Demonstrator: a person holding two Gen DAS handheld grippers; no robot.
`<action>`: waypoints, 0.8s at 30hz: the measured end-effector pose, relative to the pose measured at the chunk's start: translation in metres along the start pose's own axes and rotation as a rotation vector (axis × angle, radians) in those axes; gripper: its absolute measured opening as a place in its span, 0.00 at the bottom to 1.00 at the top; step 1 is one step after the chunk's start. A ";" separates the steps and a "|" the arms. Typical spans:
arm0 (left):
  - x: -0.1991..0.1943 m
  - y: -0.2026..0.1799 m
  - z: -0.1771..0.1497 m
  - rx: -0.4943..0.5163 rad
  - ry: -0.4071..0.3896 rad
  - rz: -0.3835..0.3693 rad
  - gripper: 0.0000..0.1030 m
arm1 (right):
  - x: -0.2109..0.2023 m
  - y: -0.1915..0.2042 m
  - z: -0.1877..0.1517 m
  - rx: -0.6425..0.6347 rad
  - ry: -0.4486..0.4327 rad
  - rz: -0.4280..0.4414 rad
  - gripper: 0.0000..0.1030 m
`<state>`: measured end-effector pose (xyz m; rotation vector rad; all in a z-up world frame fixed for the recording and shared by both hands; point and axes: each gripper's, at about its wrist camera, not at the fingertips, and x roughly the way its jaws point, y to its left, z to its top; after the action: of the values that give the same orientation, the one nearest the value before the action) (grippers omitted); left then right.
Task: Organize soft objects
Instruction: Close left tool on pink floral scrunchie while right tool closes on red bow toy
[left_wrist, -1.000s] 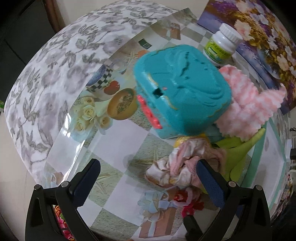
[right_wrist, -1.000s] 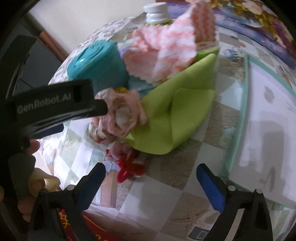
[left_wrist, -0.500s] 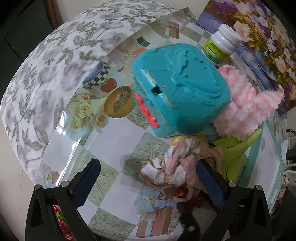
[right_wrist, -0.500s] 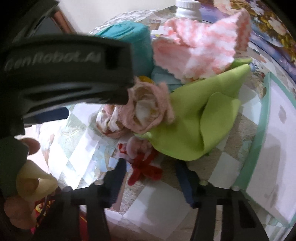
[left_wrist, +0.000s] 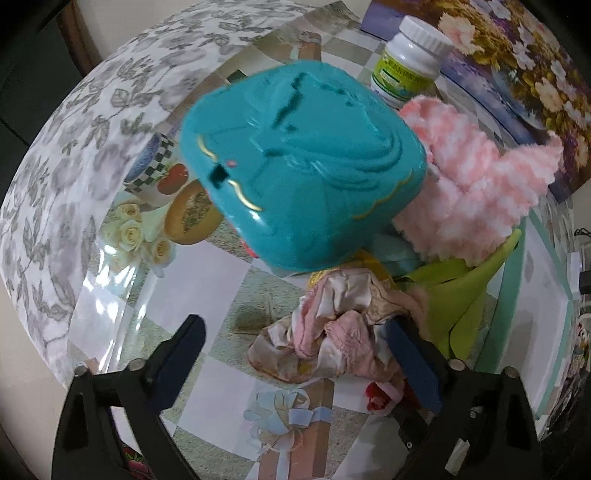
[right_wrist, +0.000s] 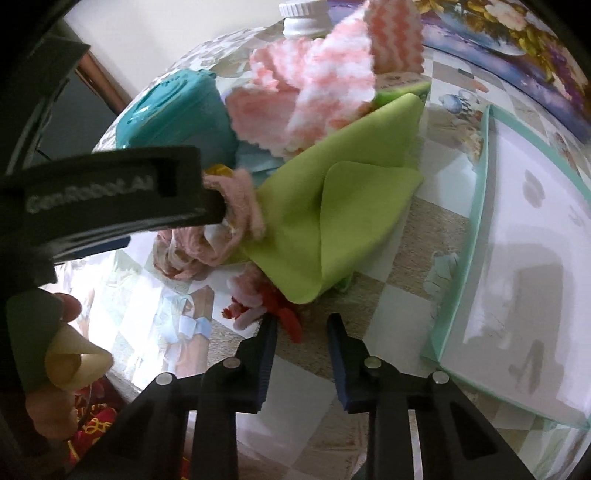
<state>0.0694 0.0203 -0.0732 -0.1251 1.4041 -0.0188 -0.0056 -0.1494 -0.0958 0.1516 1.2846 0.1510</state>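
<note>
Closing since the earlier frame, right gripper (right_wrist: 300, 334) is narrowing beside the red-pink yarn tuft (right_wrist: 258, 308), not clamping it. Left gripper (left_wrist: 295, 343) is gaping over crumpled pink cloth (left_wrist: 332, 332). Checkered tablecloth (right_wrist: 424, 236) is lying underneath.

Round table (left_wrist: 207, 280) under a glossy printed cover of pale squares, roses and a gift box, over a grey leaf-patterned cloth (left_wrist: 74, 155). On it, close together: teal plastic box (left_wrist: 303, 162), white pill bottle (left_wrist: 410, 62) behind, fluffy pink-and-white cloth (right_wrist: 314, 81) resting on a folded green cloth (right_wrist: 332, 218), crumpled pink satin cloth (left_wrist: 332, 332), small red-and-pink yarn piece (right_wrist: 266, 306). Toward the right edge, flat white board with mint-green rim (right_wrist: 524, 258); at the back, flower-print mat (left_wrist: 517, 66).
</note>
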 end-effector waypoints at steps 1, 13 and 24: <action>0.002 -0.002 -0.001 0.000 0.002 -0.007 0.90 | -0.001 0.000 0.001 -0.005 0.001 0.002 0.28; 0.016 -0.051 0.002 0.005 0.032 -0.134 0.37 | -0.006 0.029 -0.011 -0.059 0.005 0.017 0.18; 0.012 -0.098 -0.001 -0.020 0.018 -0.157 0.25 | -0.004 0.040 -0.013 -0.072 -0.012 0.048 0.07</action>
<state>0.0768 -0.0778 -0.0759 -0.2517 1.4104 -0.1360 -0.0199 -0.1101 -0.0877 0.1215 1.2624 0.2368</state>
